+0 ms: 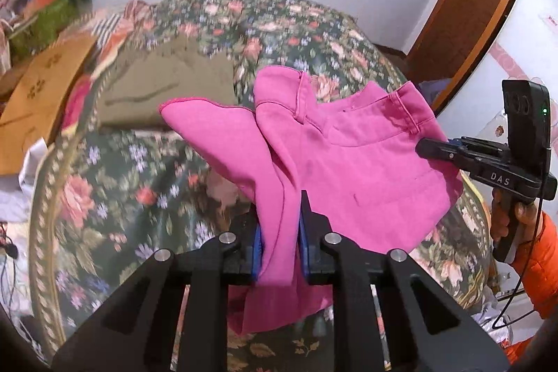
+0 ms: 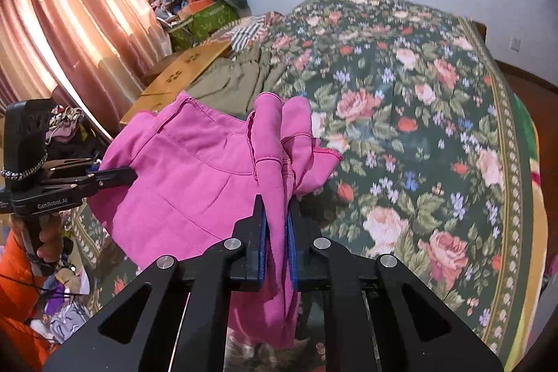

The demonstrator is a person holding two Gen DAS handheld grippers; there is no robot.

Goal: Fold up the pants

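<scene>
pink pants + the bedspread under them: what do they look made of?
Pink pants: looks like woven cotton-type twill, matte, medium weight; stitched seams, a belt loop, and soft folds where both tongs pinch it, left and right. Bedspread: floral-printed fabric, low sheen, looks thick; the frames are too blurred to tell a plush blanket from quilted fabric.

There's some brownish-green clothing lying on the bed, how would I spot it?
Start at the big bed under its dark floral quilt. Toward the far left side, by a tan cardboard box, lies the flat olive-green cloth garment. Unlike the bright pink cloth pants lifted in front, it is drab and untouched.
</scene>
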